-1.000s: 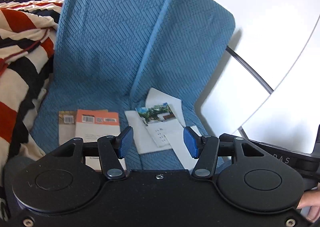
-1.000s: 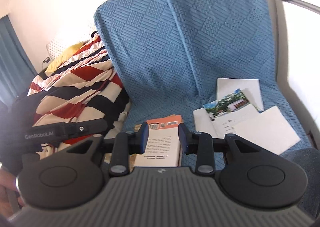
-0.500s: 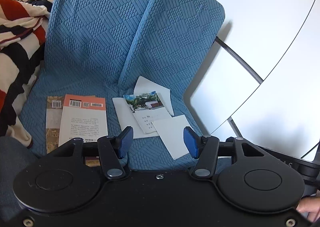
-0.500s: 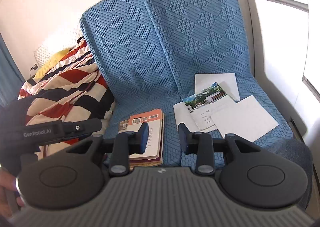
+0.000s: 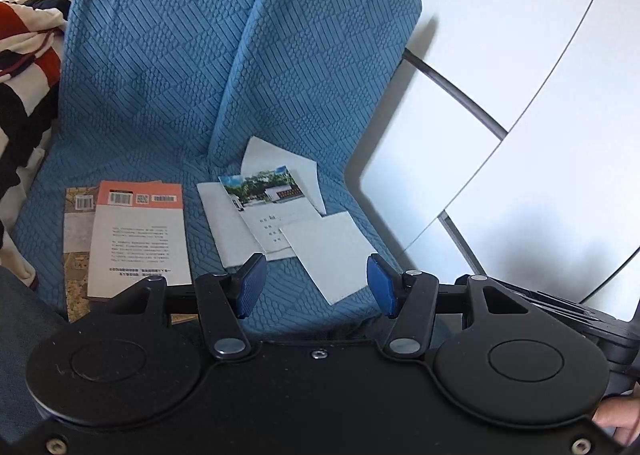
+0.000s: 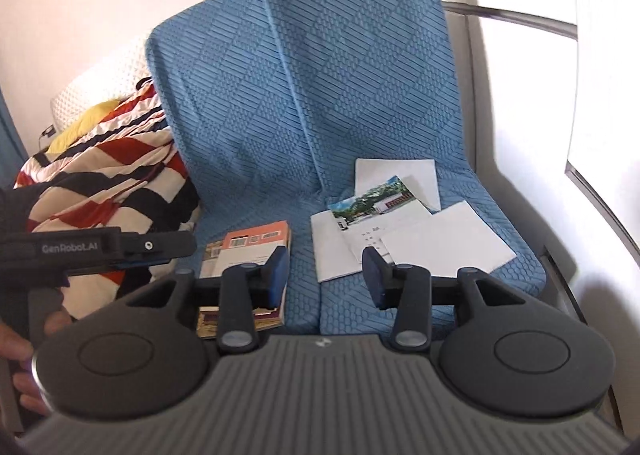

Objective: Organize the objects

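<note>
Both hand-held grippers, left (image 5: 316,283) parted, right (image 6: 325,275) opening, hover empty near papers (image 5: 256,223).

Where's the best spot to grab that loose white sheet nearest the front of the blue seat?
Probably the white sheet's front corner, which reaches toward the blue seat cushion's front edge. It lies flat, so come in low from the front and slide one finger under that free corner; its far end overlaps the photo leaflet.
</note>
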`<state>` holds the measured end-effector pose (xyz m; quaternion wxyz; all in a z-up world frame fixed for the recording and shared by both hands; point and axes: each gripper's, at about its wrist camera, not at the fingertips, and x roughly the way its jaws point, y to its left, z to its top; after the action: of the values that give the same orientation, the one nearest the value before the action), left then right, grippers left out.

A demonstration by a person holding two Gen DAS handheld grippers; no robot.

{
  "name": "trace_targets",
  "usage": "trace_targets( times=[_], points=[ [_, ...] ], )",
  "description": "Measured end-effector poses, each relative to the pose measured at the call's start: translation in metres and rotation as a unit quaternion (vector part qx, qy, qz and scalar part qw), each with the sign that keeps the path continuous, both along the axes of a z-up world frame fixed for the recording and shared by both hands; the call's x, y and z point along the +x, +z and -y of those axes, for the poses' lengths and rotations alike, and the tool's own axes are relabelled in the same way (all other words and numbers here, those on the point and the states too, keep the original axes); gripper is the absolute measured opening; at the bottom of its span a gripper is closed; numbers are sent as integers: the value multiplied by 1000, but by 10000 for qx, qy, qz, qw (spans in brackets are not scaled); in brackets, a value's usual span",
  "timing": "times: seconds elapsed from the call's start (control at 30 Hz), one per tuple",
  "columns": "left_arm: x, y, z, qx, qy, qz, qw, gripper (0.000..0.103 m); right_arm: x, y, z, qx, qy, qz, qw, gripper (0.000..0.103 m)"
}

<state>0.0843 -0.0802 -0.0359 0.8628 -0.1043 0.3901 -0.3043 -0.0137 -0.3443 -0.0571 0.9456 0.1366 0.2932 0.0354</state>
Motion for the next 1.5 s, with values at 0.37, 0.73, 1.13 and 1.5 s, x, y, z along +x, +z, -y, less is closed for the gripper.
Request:
trace_targets(
  times=[0.37,0.73,1.13,1.5],
  points=[
    [19,-30,36,68,-231,-285,9993,53,5,-21,20,-29,-413,-75,9991,52],
    [59,-74,72,266,-327,-537,9977,55,29,-63,51,308,-978,-320,9942,83],
    [104,-130,119,406,-294,-927,9944,55,72,-127,72,432,-1451,-571,9868,83],
    [136,-194,160,387,-322,-1580,9862,43,116,-188,123,938,-2162,-597,9700,81]
  ],
)
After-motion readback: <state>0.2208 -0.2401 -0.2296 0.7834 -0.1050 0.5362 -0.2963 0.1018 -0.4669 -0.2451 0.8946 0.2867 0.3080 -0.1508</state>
